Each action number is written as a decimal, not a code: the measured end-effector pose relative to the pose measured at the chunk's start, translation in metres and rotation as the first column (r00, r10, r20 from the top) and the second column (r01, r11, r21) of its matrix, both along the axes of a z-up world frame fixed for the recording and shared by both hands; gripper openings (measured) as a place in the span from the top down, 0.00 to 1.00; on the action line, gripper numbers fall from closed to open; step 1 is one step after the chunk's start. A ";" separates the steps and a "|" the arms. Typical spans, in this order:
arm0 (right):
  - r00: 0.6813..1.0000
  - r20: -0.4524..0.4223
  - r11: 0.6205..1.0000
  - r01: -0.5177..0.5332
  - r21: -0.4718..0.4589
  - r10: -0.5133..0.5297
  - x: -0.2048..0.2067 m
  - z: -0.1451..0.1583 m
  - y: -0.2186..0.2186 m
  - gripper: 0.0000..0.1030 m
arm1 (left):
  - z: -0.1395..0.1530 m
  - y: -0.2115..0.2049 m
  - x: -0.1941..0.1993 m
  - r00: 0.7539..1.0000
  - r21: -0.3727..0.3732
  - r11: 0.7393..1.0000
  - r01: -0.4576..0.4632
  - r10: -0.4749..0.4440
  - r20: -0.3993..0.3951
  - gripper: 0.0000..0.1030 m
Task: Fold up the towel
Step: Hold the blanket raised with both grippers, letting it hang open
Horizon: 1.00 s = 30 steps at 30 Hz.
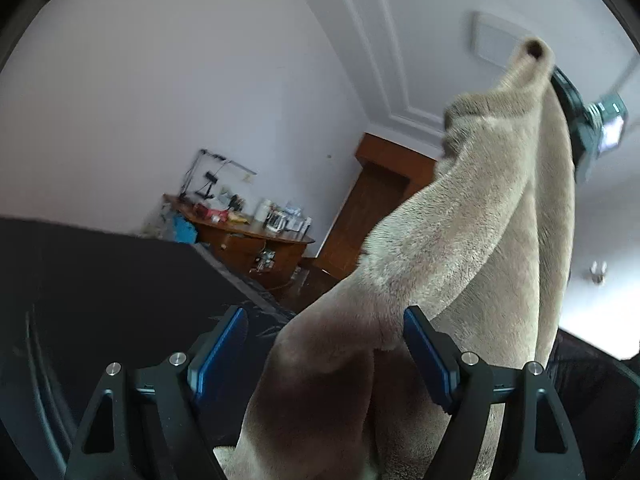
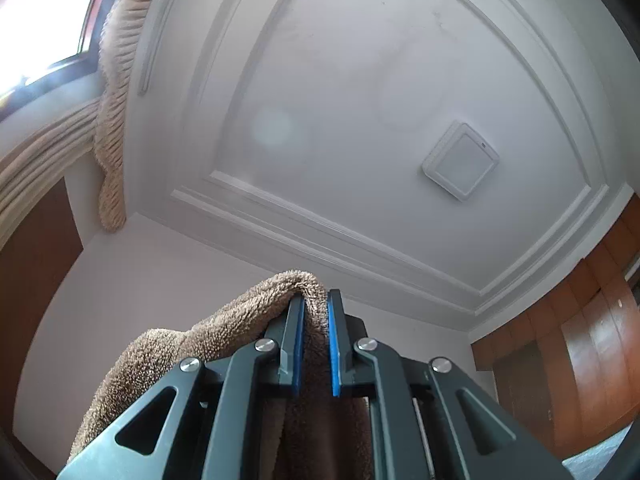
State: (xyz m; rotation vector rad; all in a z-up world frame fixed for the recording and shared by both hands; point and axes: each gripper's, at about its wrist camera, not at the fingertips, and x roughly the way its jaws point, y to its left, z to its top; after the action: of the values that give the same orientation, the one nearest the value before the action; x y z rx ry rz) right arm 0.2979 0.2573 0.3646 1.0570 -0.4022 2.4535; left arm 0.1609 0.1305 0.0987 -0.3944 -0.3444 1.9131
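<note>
the towel (image 2: 168, 344) hangs soft and limp from the right gripper (image 2: 316, 312), clamped on its top edge. the left gripper (image 1: 324, 344) stands wide, cloth loose between its pads at six o'clock; the plush pile looks grippy, so a hem corner seems best.

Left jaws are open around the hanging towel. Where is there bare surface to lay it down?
The dark surface left of the towel looks bare, bordered by the cluttered wooden desk beyond. Right of the towel only a dark sliver shows. The right gripper holds the towel's top, and its view shows only ceiling.
</note>
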 end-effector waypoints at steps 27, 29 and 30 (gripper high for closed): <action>0.995 0.099 0.998 0.021 -0.066 -0.014 -0.025 -0.012 0.025 0.90 | -0.007 0.035 0.072 0.981 -0.118 0.992 -0.033 0.010 -0.196 0.25; 0.995 0.096 0.998 0.024 -0.053 -0.019 -0.023 -0.011 0.021 0.90 | -0.006 0.039 0.080 0.973 -0.143 0.988 -0.051 0.017 -0.232 0.25; 0.995 0.094 0.999 0.024 -0.048 -0.020 -0.022 -0.011 0.019 0.90 | -0.005 0.042 0.084 0.968 -0.156 0.986 -0.063 0.023 -0.251 0.25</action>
State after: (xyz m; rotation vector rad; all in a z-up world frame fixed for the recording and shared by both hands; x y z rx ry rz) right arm 0.2763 0.2765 0.3538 0.9152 -0.3785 2.4869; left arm 0.2445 0.1720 0.0934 -0.2511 -0.0307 2.0134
